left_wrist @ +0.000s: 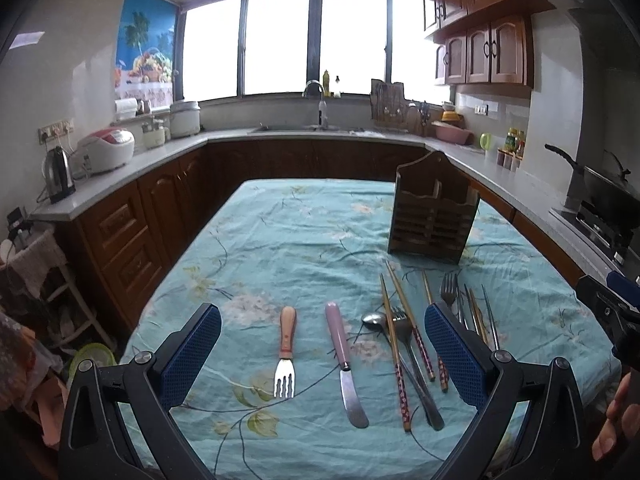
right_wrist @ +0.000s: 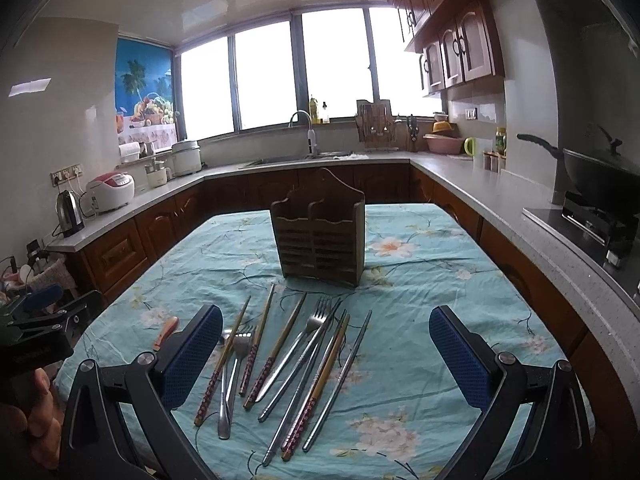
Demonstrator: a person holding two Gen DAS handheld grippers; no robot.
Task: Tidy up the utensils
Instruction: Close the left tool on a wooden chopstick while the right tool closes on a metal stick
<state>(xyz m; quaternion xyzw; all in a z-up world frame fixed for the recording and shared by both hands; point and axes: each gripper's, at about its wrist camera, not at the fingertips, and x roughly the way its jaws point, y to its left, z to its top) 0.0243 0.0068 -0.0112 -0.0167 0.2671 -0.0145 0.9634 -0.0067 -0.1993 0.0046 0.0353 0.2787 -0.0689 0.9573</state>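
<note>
Closest to me, both grippers hang wide apart over the near edge of the table, gripping nothing: my left gripper frames two loose pieces, my right gripper frames the main heap.

Under the left one I count one wooden-handled fork and one pink-handled knife, lying side by side but apart on the blue flowered tablecloth. Just to their right a spoon and a steel fork lie crossed by patterned chopsticks.

The right wrist view shows the heap better: two steel forks, the second fork further right, one spoon, and a fan of chopsticks, wooden and metal, that overlap too much for a sure count. That view shows only the wooden fork's handle and hides the knife. Each view catches the other gripper and a hand at its edge.

Beyond the heap, one wooden utensil holder stands upright with two front compartments, apart from the utensils.
</note>
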